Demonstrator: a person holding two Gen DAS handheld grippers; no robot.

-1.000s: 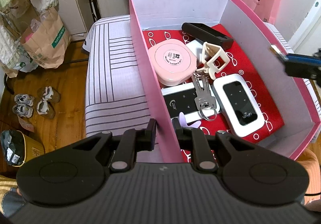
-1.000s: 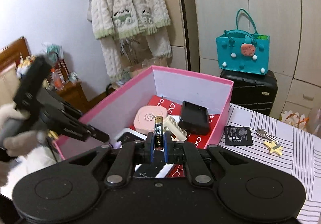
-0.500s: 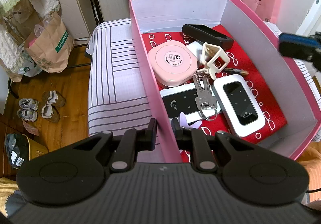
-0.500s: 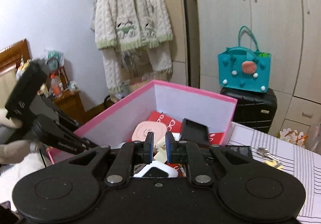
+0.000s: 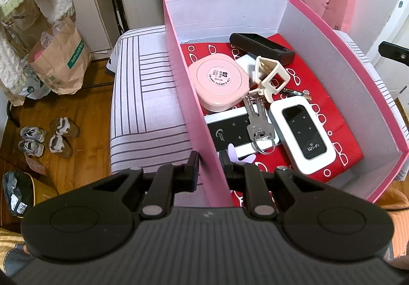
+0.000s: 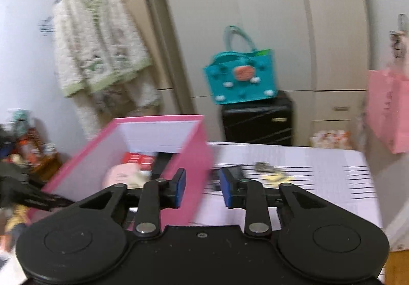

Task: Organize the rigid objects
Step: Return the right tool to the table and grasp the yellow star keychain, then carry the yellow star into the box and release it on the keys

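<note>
My left gripper [image 5: 209, 164] is shut on the near left wall of the pink box [image 5: 194, 95], one finger outside and one inside. On the box's red lining lie a pink round case [image 5: 219, 83], a black bar [image 5: 260, 47], a cream clip [image 5: 271, 75], keys [image 5: 258, 121], a white Wi-Fi router [image 5: 301, 134], a black-and-white device [image 5: 230, 131] and a small battery [image 5: 294, 92]. My right gripper [image 6: 202, 189] hovers by the box's right corner [image 6: 194, 157]; its jaws are opening with nothing between the blue pads.
On the striped tabletop [image 6: 319, 172] right of the box lie a flat black battery pack [image 6: 234, 171] and keys with a yellow tag [image 6: 271, 170]. A teal bag [image 6: 240, 78] sits on a black suitcase [image 6: 258, 121] behind. Shoes [image 5: 43, 141] and paper bags stand on the floor.
The right gripper let go of the small battery, which now lies in the box. It then swung right, away from the box, with its jaws widening. The left gripper kept still.
</note>
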